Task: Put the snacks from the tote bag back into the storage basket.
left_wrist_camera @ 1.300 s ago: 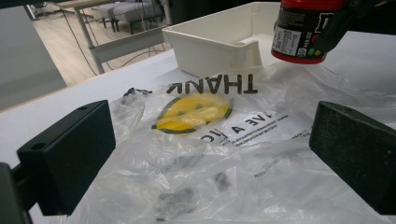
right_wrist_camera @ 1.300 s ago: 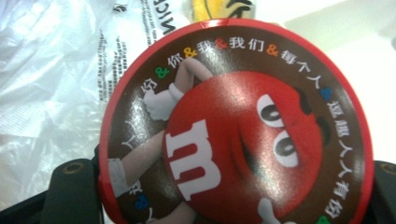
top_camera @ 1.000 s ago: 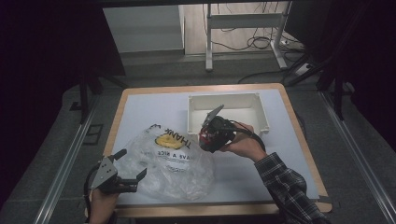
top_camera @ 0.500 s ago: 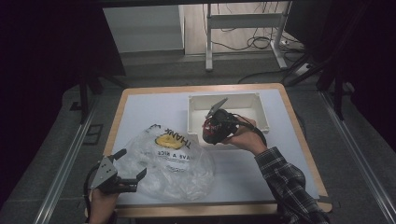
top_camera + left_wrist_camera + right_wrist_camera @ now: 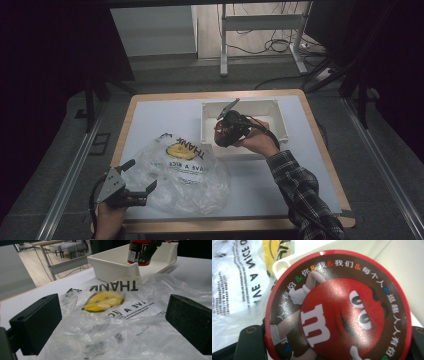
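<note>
Since a second ago, my right gripper [image 5: 226, 131] has carried the red candy tub [image 5: 338, 306] farther from me, over the near-left corner of the white tray [image 5: 280, 116], jaws clamped on its sides. It looks rigid, light and smooth-walled, so I grip across the round body. My left gripper [image 5: 134, 179] sits open at the plastic bag [image 5: 182, 175]. One tub, one tray, one bag.

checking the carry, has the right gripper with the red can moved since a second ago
Yes. In the high view the right gripper, shut on the red can, has moved up the picture, from just short of the white bin to over its near wall.
</note>
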Tool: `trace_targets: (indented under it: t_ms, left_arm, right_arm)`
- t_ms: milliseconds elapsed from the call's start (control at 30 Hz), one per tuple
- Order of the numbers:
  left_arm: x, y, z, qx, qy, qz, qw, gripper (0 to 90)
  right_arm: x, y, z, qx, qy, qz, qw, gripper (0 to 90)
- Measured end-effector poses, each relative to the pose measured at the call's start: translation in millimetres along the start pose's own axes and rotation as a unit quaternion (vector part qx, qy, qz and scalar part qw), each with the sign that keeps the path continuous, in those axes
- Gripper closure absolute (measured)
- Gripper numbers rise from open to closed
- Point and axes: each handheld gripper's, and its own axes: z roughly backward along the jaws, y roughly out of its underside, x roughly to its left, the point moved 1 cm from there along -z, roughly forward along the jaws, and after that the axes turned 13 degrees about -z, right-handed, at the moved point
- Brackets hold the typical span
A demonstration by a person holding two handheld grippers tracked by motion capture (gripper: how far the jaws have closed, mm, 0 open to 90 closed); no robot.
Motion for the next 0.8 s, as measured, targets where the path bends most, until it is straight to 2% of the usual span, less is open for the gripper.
trace_targets:
  t_ms: [300,633,800]
  left_arm:
    - [0.1,0.0,-0.2,0.0,0.0,0.0,1.0,0.4]
    - [0.6,-0.3,0.4,-0.002,-0.003,-0.001,1.0,0.5]
    - [0.5,-0.4,0.5,-0.002,-0.002,-0.002,1.0,0.5]
  right_arm:
    - [-4.3,-4.7,-9.3,-0.004,0.0,0.003,1.0,25.6]
    - [-9.8,-8.6,-21.0,0.004,0.0,0.003,1.0,25.6]
    - [-8.8,-11.9,-26.4,0.003,-0.004,0.012,0.9999,25.6]
